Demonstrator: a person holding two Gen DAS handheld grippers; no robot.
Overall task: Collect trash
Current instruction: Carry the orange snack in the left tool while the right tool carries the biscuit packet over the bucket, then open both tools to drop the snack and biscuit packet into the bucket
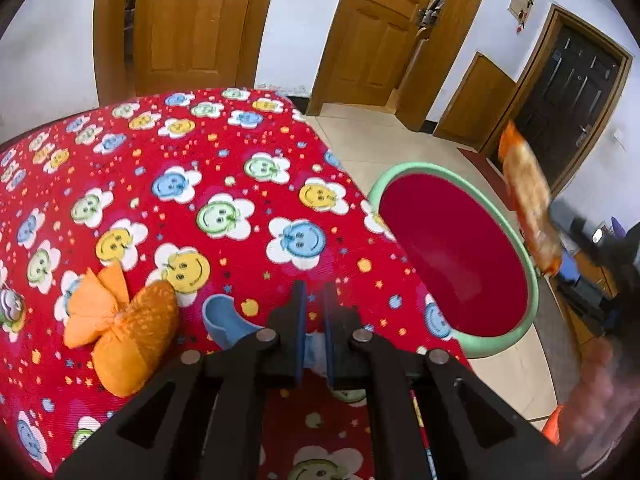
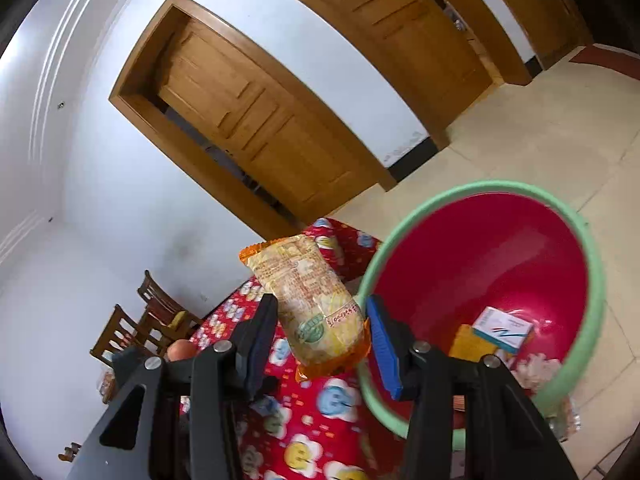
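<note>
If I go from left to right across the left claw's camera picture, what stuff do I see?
Orange cloth bundle → blue cup → left claw, shut on something pale blue → red basin with a green rim → orange snack packet, held up in the air.

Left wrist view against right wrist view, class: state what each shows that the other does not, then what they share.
Only the left wrist view shows the orange mesh pouch, a blue scrap at the shut left gripper.
Only the right wrist view shows the bin's contents, a white box and yellow card, plus wooden chairs.
Both show the snack packet in the right gripper, the red bin and the patterned tablecloth.
</note>
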